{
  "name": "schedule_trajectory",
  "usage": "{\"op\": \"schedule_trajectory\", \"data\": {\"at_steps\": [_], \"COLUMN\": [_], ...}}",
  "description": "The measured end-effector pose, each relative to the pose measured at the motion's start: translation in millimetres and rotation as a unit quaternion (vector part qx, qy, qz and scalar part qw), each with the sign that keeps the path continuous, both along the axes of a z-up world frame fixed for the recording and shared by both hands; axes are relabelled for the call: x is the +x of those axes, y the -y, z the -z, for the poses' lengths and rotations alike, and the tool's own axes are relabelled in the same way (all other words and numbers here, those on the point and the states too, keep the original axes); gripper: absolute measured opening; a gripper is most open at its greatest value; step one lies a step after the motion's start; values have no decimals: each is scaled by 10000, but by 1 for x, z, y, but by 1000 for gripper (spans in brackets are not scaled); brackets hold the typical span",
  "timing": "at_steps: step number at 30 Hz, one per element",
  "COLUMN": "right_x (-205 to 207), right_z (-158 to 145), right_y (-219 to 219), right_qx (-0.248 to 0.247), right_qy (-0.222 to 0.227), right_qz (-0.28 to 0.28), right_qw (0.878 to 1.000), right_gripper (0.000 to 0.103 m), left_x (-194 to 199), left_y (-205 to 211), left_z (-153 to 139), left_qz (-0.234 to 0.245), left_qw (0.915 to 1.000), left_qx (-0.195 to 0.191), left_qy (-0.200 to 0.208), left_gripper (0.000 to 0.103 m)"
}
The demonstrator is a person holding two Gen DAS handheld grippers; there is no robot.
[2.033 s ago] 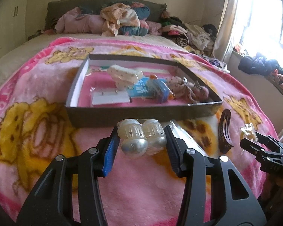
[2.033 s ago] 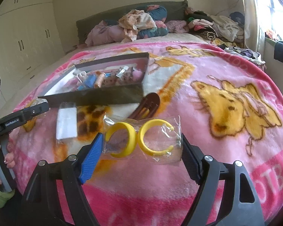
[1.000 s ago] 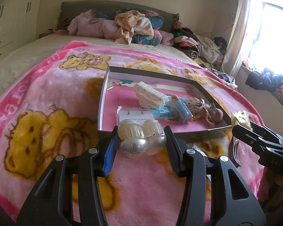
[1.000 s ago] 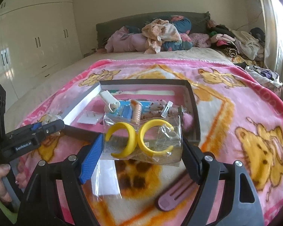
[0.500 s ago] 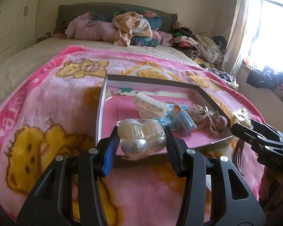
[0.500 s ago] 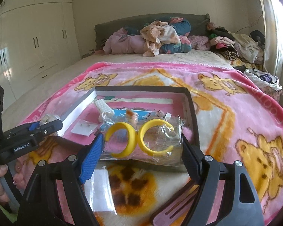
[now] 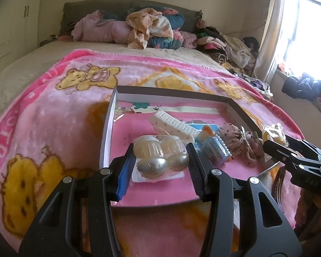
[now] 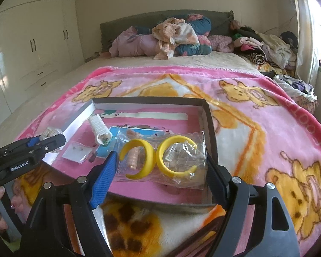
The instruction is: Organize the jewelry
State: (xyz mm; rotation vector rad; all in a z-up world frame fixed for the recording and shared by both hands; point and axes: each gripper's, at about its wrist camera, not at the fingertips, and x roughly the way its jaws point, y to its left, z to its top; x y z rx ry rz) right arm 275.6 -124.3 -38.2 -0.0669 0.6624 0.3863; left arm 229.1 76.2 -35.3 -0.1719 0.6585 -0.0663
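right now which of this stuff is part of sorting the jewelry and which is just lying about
Job:
- pearl earrings, left gripper
- bagged yellow hoop earrings, right gripper
- box
- stud earring card

Lying about:
- clothes pile
- bear blanket
- wardrobe

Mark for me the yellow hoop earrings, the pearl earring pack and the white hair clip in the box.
yellow hoop earrings [image 8: 177,156]: right wrist view, right hoop's rim
pearl earring pack [image 7: 153,165]: left wrist view, left pearl's face
white hair clip [image 7: 175,126]: left wrist view, toothed top edge

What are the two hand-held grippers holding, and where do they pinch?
The left hand-held gripper pinches the pearly earring packet by its sides; the right hand-held gripper pinches the yellow hoop earrings' bag by its side edges.
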Motion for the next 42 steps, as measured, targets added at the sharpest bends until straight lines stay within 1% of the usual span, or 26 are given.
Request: {"op": "schedule_trajectory", "data": {"at_steps": [8, 14, 19, 21, 22, 24, 26, 28, 30, 31, 32, 33, 39, 42], "right_x": [31, 48, 53, 51, 48, 44, 38, 28, 18, 12, 7, 3, -17, -27], "right_z": [10, 20, 24, 22, 21, 18, 13, 7, 1, -2, -5, -7, -16, -18], "right_y": [0, -8, -9, -7, -5, -1, 4, 10, 17, 20, 23, 27, 43, 50], "right_qx": [52, -174, -193, -143, -117, -60, 45, 146, 218, 226, 240, 276, 370, 373], "right_qy": [-312, -463, -498, -464, -420, -358, -278, -119, 52, 142, 210, 247, 406, 471], "right_qz": [86, 48, 19, 0, 8, 15, 16, 70, 89, 125, 155, 169, 274, 306], "right_qw": [9995, 9988, 9986, 9988, 9991, 9993, 9996, 9998, 9997, 9996, 9994, 9992, 9981, 9977], "right_gripper": [76, 76, 77, 80, 84, 86, 87, 92, 94, 95, 95, 95, 95, 96], "left_x": [22, 32, 33, 33, 33, 33, 33, 30, 25, 22, 19, 14, -10, -21], "left_y": [3, 5, 6, 6, 6, 6, 6, 7, 8, 8, 9, 10, 20, 24], "left_z": [8, 14, 14, 14, 13, 13, 11, 8, 3, 1, 0, -3, -14, -18], "left_qz": [11, 21, 31, 28, 24, 17, 14, 2, -7, 0, 2, 6, 7, 2], "left_qw": [9999, 9997, 9997, 9997, 9997, 9997, 9998, 9999, 9999, 9999, 9999, 9999, 9993, 9991], "left_qx": [57, 114, 148, 163, 163, 143, 137, 133, 131, 119, 113, 108, 120, 86], "left_qy": [-145, -209, -203, -205, -204, -186, -160, -90, -1, 32, 65, 122, 355, 427], "left_gripper": [39, 39, 39, 40, 41, 46, 48, 53, 61, 63, 67, 72, 90, 91]}}
